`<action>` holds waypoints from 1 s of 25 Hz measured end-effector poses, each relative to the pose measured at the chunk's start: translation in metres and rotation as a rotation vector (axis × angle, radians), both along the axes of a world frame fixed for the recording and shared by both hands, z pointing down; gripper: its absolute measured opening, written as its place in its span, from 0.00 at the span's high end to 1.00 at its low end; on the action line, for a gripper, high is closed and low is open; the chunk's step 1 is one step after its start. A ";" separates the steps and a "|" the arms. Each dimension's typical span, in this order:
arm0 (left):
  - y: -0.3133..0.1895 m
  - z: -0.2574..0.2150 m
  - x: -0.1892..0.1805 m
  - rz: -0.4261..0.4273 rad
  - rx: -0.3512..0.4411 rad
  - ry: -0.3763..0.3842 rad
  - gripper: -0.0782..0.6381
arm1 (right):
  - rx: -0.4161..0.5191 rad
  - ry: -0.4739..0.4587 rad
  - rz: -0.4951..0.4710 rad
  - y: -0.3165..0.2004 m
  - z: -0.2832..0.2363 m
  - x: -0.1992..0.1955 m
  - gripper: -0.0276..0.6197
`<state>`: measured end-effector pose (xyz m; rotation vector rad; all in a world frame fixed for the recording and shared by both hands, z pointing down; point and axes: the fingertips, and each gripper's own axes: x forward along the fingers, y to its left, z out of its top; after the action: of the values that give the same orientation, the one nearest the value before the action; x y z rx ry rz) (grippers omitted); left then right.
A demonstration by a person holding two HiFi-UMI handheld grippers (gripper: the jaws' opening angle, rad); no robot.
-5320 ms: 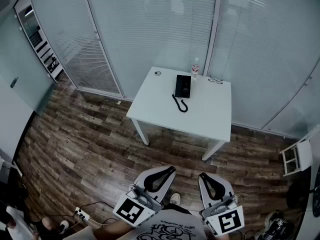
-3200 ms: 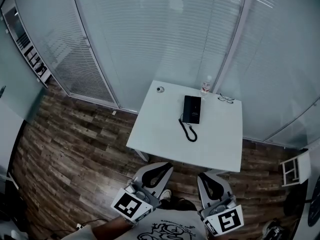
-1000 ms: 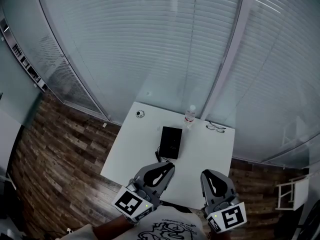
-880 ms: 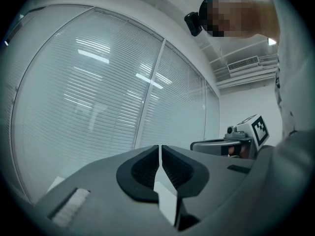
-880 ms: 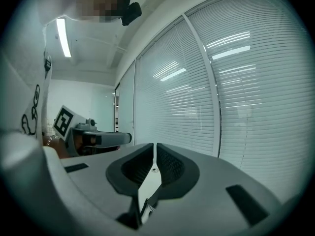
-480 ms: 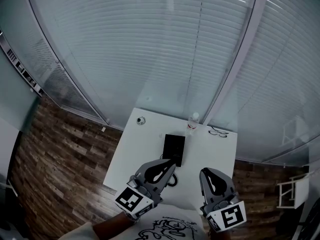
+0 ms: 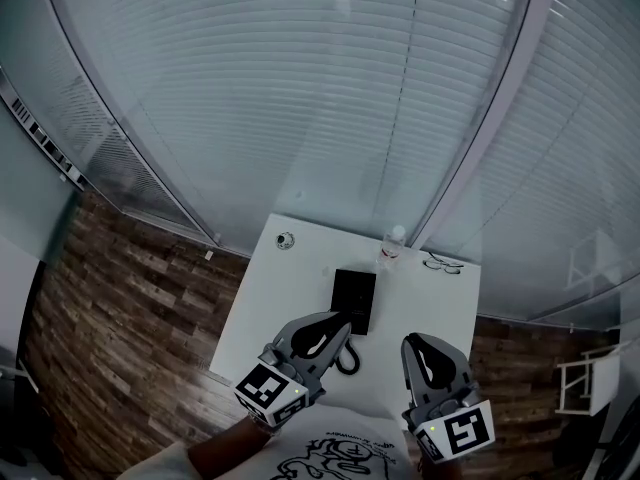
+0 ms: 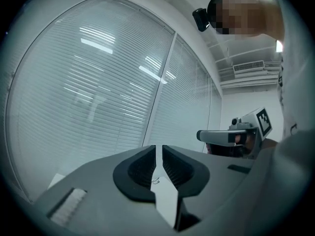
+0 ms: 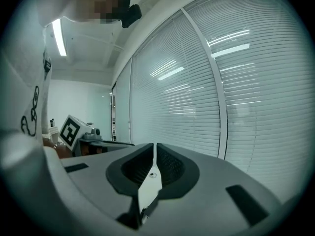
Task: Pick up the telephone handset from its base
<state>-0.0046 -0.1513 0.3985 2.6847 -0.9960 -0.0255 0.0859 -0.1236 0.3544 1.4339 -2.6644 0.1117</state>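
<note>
White table [image 7: 440, 303] beside glass walls with blinds [image 7: 300, 88]. Black telephone [image 7: 357, 300] mid-table, handset [image 7: 345, 298] apparently docked on it, too small to confirm. The left gripper [image 7: 338, 324] and right gripper [image 7: 418, 344] are held level over the near edge, pointing forward, jaws clenched on nothing.

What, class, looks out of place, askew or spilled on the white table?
Nothing stands out. The black telephone lies flat in the middle of the white table; the clear plastic bottle stands upright at the far edge, with spectacles beside it. No spill shows.
</note>
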 end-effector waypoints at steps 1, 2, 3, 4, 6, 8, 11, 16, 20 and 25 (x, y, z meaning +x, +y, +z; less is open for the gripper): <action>-0.003 0.005 0.000 0.002 -0.007 -0.003 0.85 | -0.003 0.000 -0.001 -0.001 0.001 0.000 0.93; -0.005 0.010 0.001 0.007 -0.017 -0.005 0.85 | -0.006 0.001 -0.001 -0.002 0.001 0.000 0.93; -0.008 0.016 0.002 0.013 -0.033 -0.007 0.85 | -0.008 0.001 0.000 -0.003 0.002 0.000 0.93; -0.010 0.025 0.002 0.018 -0.053 -0.011 0.84 | -0.010 0.001 0.000 -0.004 0.003 0.000 0.93; -0.013 0.043 0.001 0.023 -0.092 -0.027 0.83 | -0.014 0.000 0.001 -0.006 0.005 0.000 0.93; -0.018 0.063 0.000 0.019 -0.119 -0.049 0.80 | -0.017 -0.001 0.002 -0.009 0.008 -0.001 0.93; -0.024 0.090 -0.001 0.005 -0.149 -0.081 0.78 | -0.026 -0.001 0.004 -0.013 0.012 0.000 0.93; -0.030 0.126 -0.003 -0.011 -0.190 -0.114 0.78 | -0.043 0.002 0.007 -0.018 0.017 0.002 0.93; -0.038 0.150 -0.006 -0.016 -0.220 -0.132 0.78 | -0.056 0.001 0.007 -0.025 0.023 0.003 0.93; -0.050 0.187 -0.008 -0.023 -0.314 -0.127 0.78 | -0.074 0.003 0.001 -0.033 0.028 0.002 0.93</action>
<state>-0.0125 -0.2016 0.5853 2.4108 -0.9764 0.2770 0.0874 -0.1569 0.3826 1.4114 -2.6280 0.2062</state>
